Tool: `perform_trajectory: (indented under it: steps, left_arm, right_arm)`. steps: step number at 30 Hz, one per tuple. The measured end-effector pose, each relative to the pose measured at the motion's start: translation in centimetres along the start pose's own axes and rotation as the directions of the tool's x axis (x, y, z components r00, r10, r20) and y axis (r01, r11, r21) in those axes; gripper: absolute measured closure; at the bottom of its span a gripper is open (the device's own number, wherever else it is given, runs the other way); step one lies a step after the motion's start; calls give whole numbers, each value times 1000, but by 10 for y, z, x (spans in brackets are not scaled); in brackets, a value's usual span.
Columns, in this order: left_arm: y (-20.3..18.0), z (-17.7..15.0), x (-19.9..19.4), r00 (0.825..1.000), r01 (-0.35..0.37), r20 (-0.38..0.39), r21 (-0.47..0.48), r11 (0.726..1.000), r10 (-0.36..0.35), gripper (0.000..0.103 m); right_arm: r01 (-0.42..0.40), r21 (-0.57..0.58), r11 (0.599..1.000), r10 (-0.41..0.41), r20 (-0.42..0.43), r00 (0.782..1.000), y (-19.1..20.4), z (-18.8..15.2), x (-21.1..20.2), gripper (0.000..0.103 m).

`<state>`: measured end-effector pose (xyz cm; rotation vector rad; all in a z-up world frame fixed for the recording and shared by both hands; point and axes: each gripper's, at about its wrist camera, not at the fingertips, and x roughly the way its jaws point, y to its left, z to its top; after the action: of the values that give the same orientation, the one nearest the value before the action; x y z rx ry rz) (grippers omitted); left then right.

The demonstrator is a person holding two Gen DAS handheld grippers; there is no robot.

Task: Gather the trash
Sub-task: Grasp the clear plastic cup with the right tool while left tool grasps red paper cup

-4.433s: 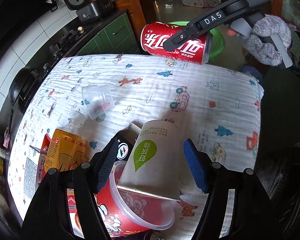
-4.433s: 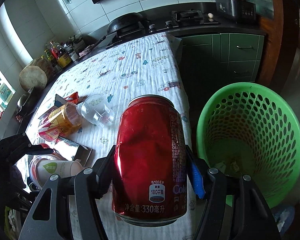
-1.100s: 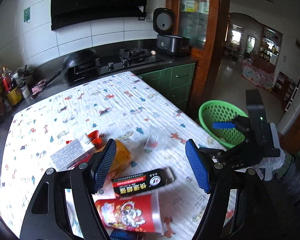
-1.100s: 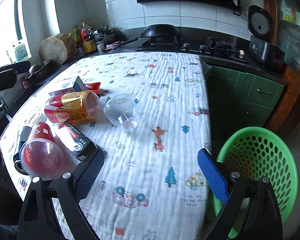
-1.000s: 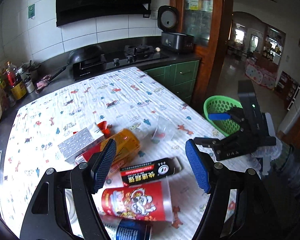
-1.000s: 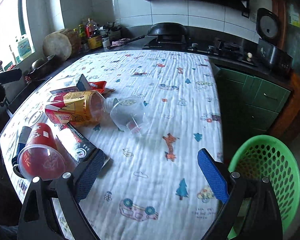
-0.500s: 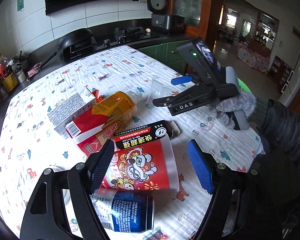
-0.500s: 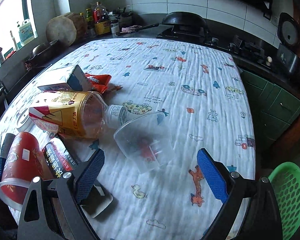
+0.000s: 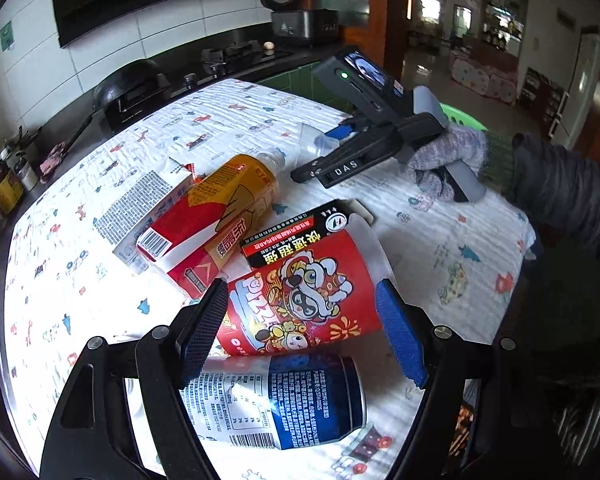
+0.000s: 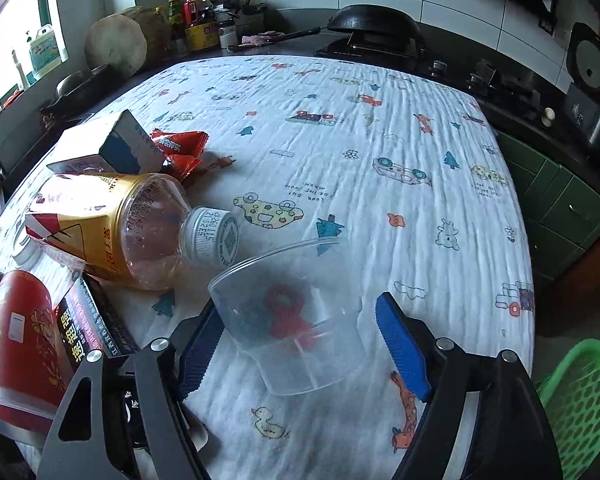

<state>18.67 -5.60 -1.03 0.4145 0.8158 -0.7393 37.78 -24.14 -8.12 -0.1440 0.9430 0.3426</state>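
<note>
Clear plastic cup [image 10: 296, 316] lies on its side on the tabletop [image 10: 380, 152], between the spread fingers of the right tool [image 10: 300, 344], untouched. The left tool [image 9: 300, 332], also spread, straddles a red cup [image 9: 300, 300] beside a blue can [image 9: 300, 400].

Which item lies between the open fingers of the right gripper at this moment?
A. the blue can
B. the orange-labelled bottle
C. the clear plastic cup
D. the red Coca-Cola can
C: in the right wrist view the clear plastic cup lies on its side between the spread fingers of the right gripper, while the orange-labelled bottle lies further off to the left, outside them.
</note>
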Motion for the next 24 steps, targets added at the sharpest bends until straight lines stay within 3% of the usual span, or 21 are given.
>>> perform_trajectory:
  steps: [2, 9, 13, 17, 24]
  left_arm:
    - [-8, -1, 4, 1000, 2, -28, 74, 997, 0, 28]
    - [-23, 3, 21, 995, 24, -97, 302, 953, 6, 28]
    - [-25, 4, 28, 992, 23, -125, 389, 921, 28, 28]
    - [-24, 9, 33, 990, 34, -140, 445, 895, 32, 28]
    - [-25, 19, 43, 988, 83, -157, 504, 860, -4, 24]
  right_arm:
    - [-1, 1, 1000, 1, -8, 1000, 1, -1, 1, 42]
    - [3, 0, 1000, -3, -19, 1000, 4, -5, -3, 47]
    - [8, -9, 1000, -8, -22, 1000, 5, -5, -5, 44]
    - [15, -21, 1000, -15, -16, 1000, 2, -2, -6, 30]
    - [11, -55, 998, -13, -30, 999, 8, 4, 1, 33]
